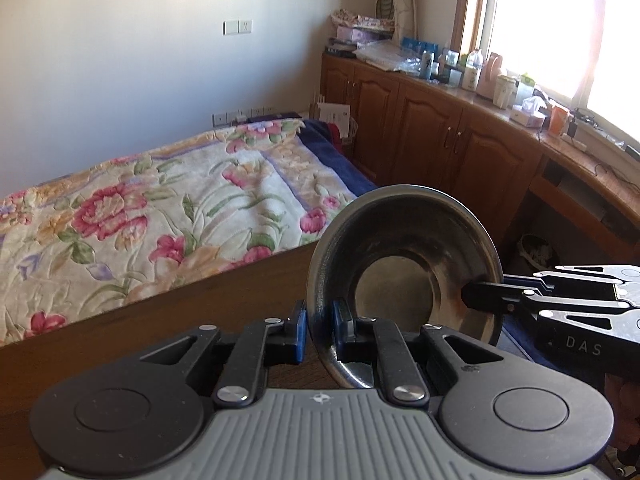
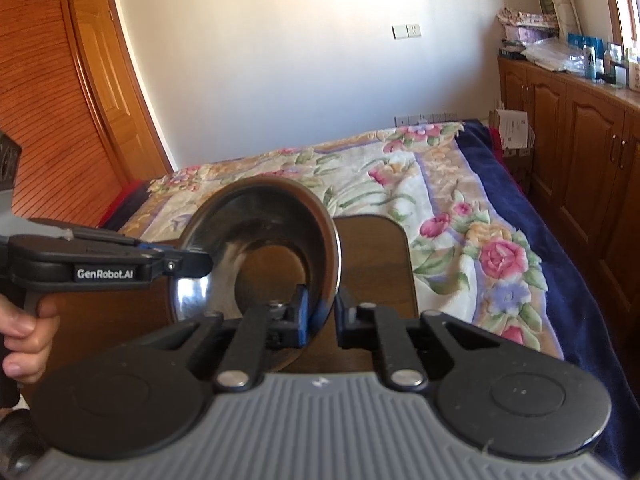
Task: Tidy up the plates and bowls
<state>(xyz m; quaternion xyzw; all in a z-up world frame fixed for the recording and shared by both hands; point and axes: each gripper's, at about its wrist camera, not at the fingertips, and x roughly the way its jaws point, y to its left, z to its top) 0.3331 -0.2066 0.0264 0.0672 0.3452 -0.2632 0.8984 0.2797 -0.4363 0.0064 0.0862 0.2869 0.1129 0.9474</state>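
Observation:
A steel bowl (image 1: 404,264) is held tilted on its side above a brown wooden table (image 1: 140,344). My left gripper (image 1: 320,326) is shut on the bowl's rim, one pad on each side of the wall. My right gripper (image 2: 322,318) is shut on the opposite rim of the same bowl (image 2: 260,248). Each gripper shows in the other's view: the right one comes in from the right in the left wrist view (image 1: 476,294), the left one from the left in the right wrist view (image 2: 200,262). Both hold the bowl in the air with its opening between them.
A bed with a floral blanket (image 1: 168,216) lies beyond the table's far edge. Wooden cabinets (image 1: 448,136) with a cluttered top run along the right under a bright window. A wooden wardrobe and door (image 2: 60,112) stand at the left.

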